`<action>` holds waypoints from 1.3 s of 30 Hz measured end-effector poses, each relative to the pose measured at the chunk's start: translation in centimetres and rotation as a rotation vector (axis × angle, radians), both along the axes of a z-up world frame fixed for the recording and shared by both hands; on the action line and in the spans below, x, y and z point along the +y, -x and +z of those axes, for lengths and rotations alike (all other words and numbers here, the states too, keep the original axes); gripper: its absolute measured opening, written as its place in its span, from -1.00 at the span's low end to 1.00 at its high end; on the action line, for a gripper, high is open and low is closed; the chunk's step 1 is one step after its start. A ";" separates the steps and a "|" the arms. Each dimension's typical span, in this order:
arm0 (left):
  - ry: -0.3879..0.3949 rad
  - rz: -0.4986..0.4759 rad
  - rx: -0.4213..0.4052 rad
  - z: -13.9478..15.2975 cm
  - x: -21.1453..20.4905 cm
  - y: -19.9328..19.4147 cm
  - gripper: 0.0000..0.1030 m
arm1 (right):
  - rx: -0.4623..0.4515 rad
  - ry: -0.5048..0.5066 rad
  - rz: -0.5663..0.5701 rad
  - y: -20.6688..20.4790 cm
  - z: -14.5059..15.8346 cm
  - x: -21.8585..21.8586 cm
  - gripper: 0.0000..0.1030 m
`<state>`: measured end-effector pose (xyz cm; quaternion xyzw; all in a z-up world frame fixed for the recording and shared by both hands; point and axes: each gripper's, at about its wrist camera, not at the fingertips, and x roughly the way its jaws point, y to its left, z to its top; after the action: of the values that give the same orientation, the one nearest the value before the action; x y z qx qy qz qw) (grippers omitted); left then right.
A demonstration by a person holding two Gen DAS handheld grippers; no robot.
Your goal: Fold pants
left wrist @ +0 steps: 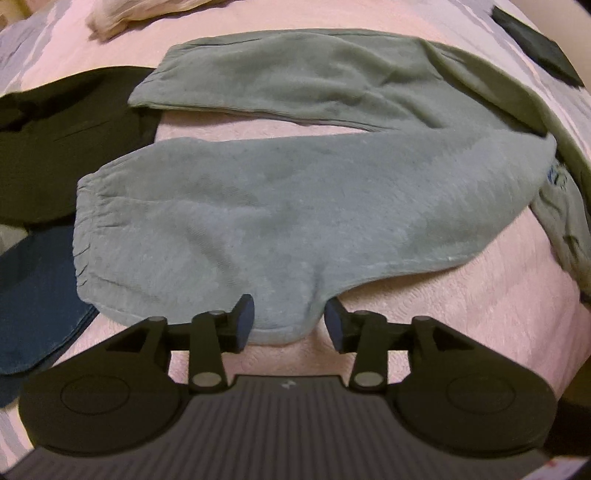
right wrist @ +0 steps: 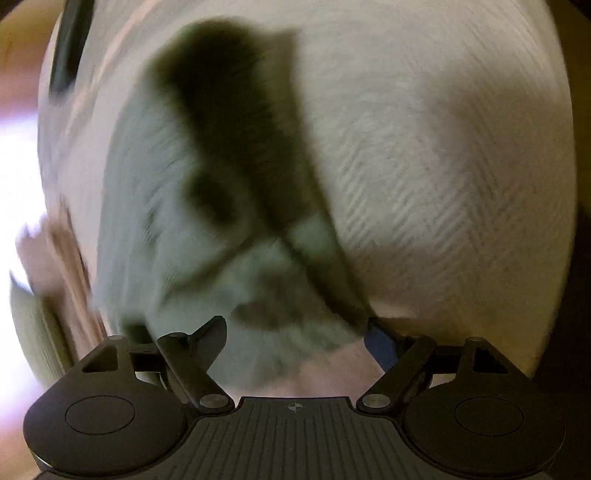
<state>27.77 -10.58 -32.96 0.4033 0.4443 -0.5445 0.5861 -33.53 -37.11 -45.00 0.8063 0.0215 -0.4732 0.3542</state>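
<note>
Grey-green sweatpants (left wrist: 280, 206) lie spread on a pink bedspread (left wrist: 461, 317), legs pointing left, cuffs elastic. My left gripper (left wrist: 290, 321) is open at the near leg's lower hem, and a bulge of that hem sits between its fingers. In the blurred right wrist view the same pants (right wrist: 177, 221) show their waist end with a dark opening. My right gripper (right wrist: 295, 339) is wide open there, with the fabric edge lying between its fingers.
A black garment (left wrist: 62, 147) and a dark blue one (left wrist: 33, 295) lie left of the pants. A cream fluffy item (left wrist: 122, 14) sits at the far edge, a dark object (left wrist: 539, 48) at the far right. The bed edge (right wrist: 569, 258) drops away at right.
</note>
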 end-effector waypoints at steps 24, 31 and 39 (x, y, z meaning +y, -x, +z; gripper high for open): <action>0.105 0.786 0.183 -2.3 4.3 -8.1 0.43 | 0.377 0.246 -0.061 11.4 10.5 -6.8 0.31; 0.105 0.898 0.084 -4.9 3.1 -9.6 0.17 | 0.340 0.316 0.012 10.0 7.4 -6.4 0.31; 0.127 0.745 -0.046 -4.4 1.0 -8.2 -0.80 | 0.317 0.401 -0.036 9.4 5.3 -7.1 -0.15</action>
<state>36.01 -9.60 -37.32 0.1888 0.5127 -0.3113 0.7775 -42.92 -44.24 -39.75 0.6360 -0.0320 -0.5948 0.4906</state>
